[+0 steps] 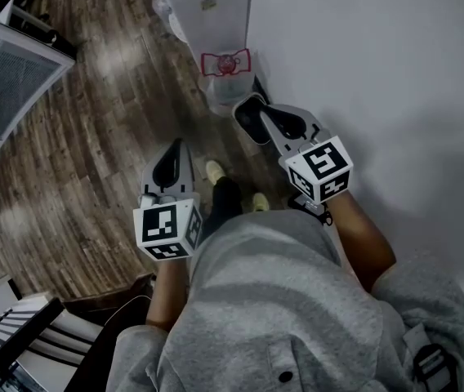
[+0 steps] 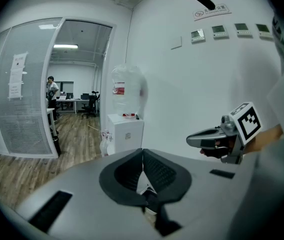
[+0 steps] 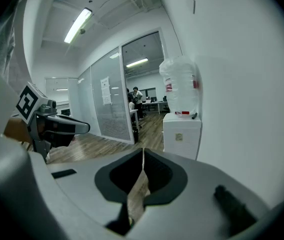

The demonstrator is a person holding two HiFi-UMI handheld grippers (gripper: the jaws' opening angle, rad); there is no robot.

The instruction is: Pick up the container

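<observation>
A clear plastic container (image 1: 227, 84) with a red label lies on the wooden floor at the foot of a white water dispenser (image 1: 209, 11), close to the wall. In the head view my right gripper (image 1: 246, 111) is held just short of it, and my left gripper (image 1: 176, 145) is further back and to the left. Both are shut with nothing between the jaws. In the left gripper view, my left gripper (image 2: 143, 152) points at the dispenser (image 2: 126, 134) and the big bottle (image 2: 126, 89) on top. The right gripper view shows my right gripper (image 3: 142, 151) facing the same dispenser (image 3: 182, 134) and bottle (image 3: 181, 86).
A white wall (image 1: 379, 72) runs along my right. Clear bags (image 2: 105, 145) sit left of the dispenser. A glass partition (image 2: 27, 99) and doorway open onto an office with a person (image 2: 50, 86). Black-and-white furniture (image 1: 20, 333) stands behind me on the left.
</observation>
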